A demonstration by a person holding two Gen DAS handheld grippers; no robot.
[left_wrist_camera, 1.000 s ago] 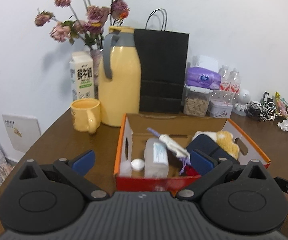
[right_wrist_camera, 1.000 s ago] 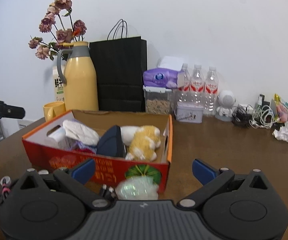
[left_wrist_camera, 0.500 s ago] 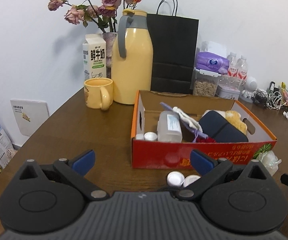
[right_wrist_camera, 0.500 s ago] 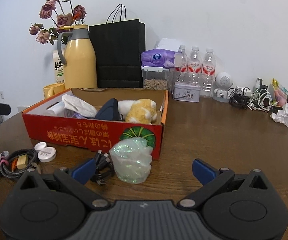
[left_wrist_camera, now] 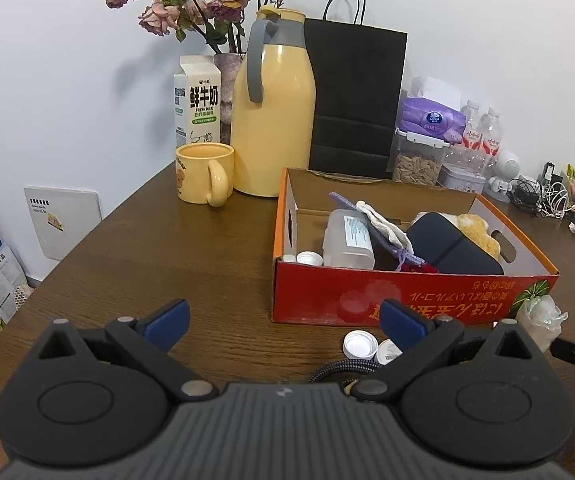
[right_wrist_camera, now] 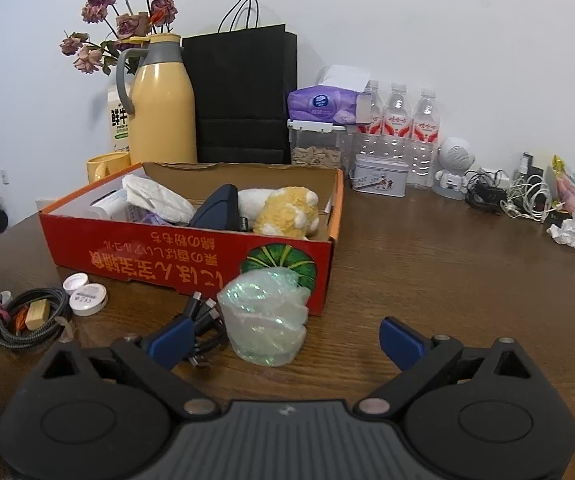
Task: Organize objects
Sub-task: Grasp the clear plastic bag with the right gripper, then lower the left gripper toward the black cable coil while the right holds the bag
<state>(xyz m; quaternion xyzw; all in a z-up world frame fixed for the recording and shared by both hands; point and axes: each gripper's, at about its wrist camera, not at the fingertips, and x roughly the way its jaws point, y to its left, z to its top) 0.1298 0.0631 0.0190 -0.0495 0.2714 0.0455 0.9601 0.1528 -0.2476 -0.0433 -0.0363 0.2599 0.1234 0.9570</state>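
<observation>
A red and orange cardboard box (left_wrist_camera: 407, 300) (right_wrist_camera: 175, 256) stands on the brown table, holding a clear bottle (left_wrist_camera: 347, 240), a dark case (left_wrist_camera: 451, 244), a plush toy (right_wrist_camera: 287, 212) and a cloth. In front of it lie an iridescent plastic bag (right_wrist_camera: 265, 316), black cable ends (right_wrist_camera: 203, 316), two white lids (right_wrist_camera: 87, 294) (left_wrist_camera: 361, 344) and a coiled braided cable (right_wrist_camera: 27, 320). My left gripper (left_wrist_camera: 283, 320) is open and empty, short of the box's near left corner. My right gripper (right_wrist_camera: 283, 336) is open and empty, with the plastic bag between its fingers.
A yellow jug (left_wrist_camera: 273, 120), yellow mug (left_wrist_camera: 203, 172), milk carton (left_wrist_camera: 197, 100), flower vase and black paper bag (left_wrist_camera: 353, 96) stand behind the box. Water bottles (right_wrist_camera: 397, 128), a tin (right_wrist_camera: 379, 176), tissues, a small robot figure (right_wrist_camera: 453, 168) and tangled cables (right_wrist_camera: 523, 196) line the right rear.
Both grippers have pulled back from the box and risen. The lids, cables and plastic bag in front of the box have come into view. Both jaws stayed open.
</observation>
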